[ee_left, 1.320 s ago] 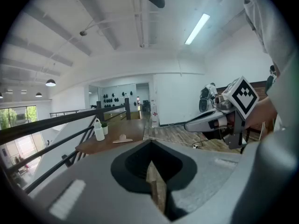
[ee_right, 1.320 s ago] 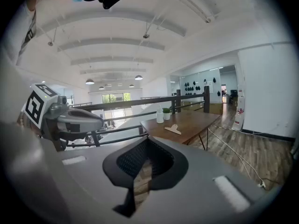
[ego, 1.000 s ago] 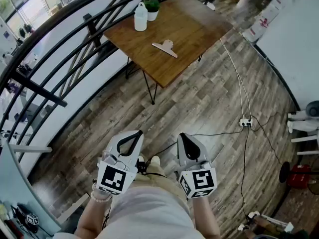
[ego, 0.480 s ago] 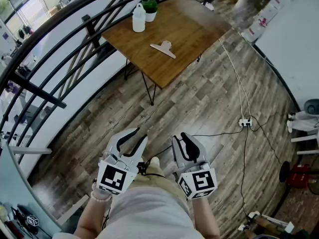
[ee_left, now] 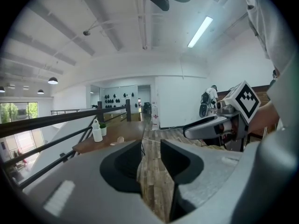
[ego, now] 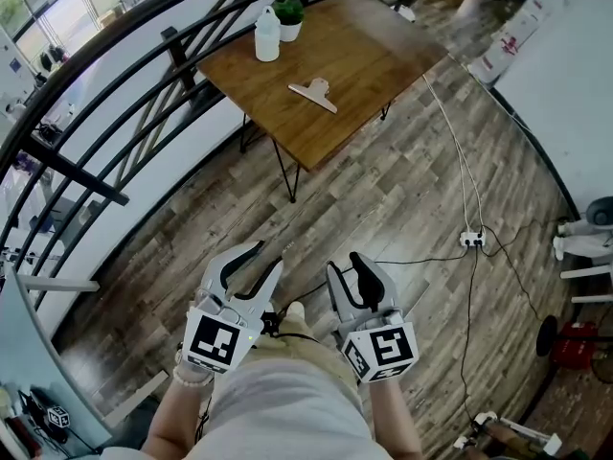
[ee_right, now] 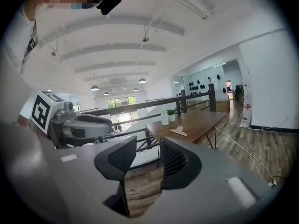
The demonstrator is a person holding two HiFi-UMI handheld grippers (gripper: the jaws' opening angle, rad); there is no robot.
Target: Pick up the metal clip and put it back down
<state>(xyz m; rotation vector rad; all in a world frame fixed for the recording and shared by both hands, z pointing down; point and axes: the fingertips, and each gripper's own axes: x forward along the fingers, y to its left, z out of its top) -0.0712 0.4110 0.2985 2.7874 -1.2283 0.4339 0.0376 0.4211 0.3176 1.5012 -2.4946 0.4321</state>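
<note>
Clip: flat on the surface, well apart from both tongs (far ahead, across the floor).
Left tongs: wide, empty, low beside right.
Right tongs: just been opening, now wide, empty.

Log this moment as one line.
left gripper open, empty | right gripper jaws just opening, empty | metal clip lying on table, untouched

The right gripper, its empty jaws just opening, faces the metal clip on the wooden table.
</note>
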